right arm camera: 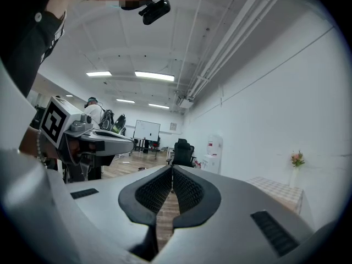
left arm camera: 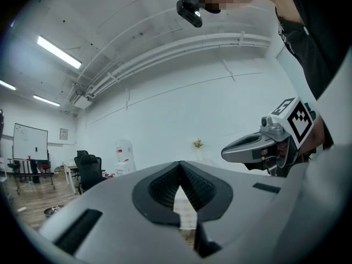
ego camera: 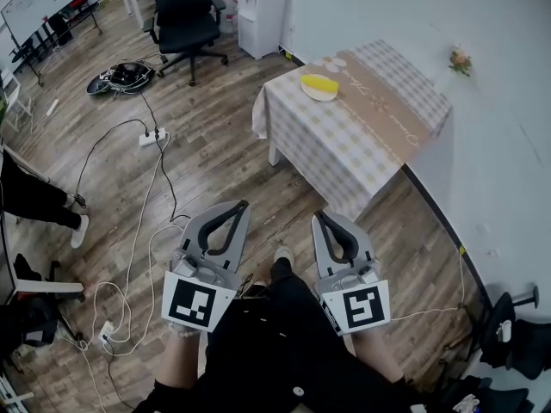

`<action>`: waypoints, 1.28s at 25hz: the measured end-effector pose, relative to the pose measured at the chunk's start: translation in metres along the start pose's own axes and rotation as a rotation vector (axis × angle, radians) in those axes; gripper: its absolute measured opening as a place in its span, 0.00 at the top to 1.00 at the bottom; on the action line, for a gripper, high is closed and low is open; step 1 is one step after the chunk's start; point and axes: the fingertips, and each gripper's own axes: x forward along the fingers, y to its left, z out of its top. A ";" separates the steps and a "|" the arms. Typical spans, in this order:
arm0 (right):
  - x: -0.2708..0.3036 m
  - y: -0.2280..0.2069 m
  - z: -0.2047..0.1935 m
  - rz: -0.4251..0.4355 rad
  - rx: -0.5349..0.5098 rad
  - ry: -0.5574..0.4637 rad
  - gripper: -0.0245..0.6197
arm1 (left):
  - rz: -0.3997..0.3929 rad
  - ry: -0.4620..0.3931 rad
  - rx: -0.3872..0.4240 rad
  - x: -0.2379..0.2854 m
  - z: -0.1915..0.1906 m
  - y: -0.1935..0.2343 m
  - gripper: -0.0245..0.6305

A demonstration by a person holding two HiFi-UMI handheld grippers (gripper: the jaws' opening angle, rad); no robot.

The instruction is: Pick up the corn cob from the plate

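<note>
Cloth-covered table (ego camera: 336, 149) with tan runner (ego camera: 387, 106) and plate (ego camera: 322, 98) on it

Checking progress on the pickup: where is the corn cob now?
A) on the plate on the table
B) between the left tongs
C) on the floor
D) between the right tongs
A: the corn cob lies on the plate on the table; the left tongs and right tongs are shut, empty, short of it.
</note>
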 end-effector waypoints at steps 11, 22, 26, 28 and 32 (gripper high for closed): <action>0.026 -0.010 0.000 0.018 -0.011 -0.002 0.90 | -0.004 0.000 -0.003 0.019 -0.004 0.011 0.94; 0.067 -0.048 0.002 0.026 -0.016 -0.012 0.90 | -0.022 -0.012 0.011 0.071 0.002 0.026 0.94; 0.089 -0.055 -0.002 0.053 -0.014 0.013 0.90 | -0.014 -0.006 -0.002 0.089 -0.002 0.039 0.94; 0.100 -0.063 -0.002 0.050 -0.009 0.001 0.90 | -0.012 -0.003 -0.003 0.099 -0.004 0.045 0.94; 0.123 -0.085 -0.001 0.040 0.000 -0.003 0.90 | -0.004 0.011 -0.005 0.123 -0.007 0.058 0.94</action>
